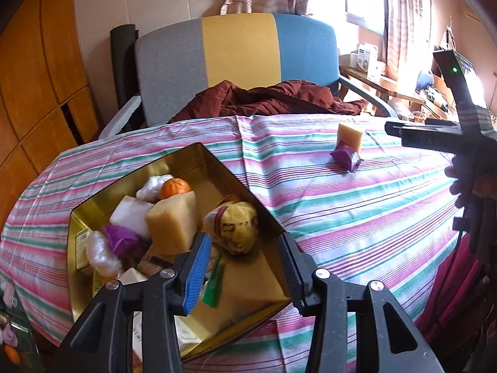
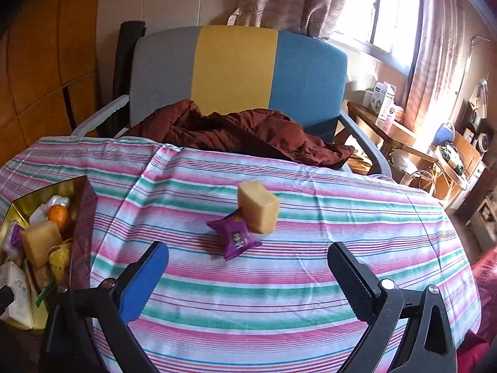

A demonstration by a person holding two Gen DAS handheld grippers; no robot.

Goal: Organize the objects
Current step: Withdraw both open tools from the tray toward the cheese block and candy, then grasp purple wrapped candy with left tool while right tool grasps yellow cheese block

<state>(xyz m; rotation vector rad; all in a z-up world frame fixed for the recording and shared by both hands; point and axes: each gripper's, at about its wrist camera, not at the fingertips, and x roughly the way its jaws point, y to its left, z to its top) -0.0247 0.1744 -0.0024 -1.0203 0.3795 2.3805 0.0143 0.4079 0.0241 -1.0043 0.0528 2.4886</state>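
Note:
A gold tin box [image 1: 214,168] sits on the striped tablecloth at the left, filled with a yellow sponge block [image 1: 174,220], an orange [image 1: 175,186], white and purple packets and a spotted yellow item [image 1: 237,227]. My left gripper [image 1: 245,267] is open and empty, just above the box's near corner. A second yellow block [image 2: 258,206] and a purple snack packet [image 2: 234,236] lie mid-table. My right gripper [image 2: 248,279] is open and empty, a little short of them. The box also shows at the left of the right wrist view [image 2: 79,183].
The table is covered by a pink, green and white striped cloth [image 2: 310,279]. Behind it stands a grey, yellow and blue chair [image 2: 236,68] with a maroon jacket [image 2: 242,130]. A wooden side table [image 2: 388,127] with boxes stands at the right.

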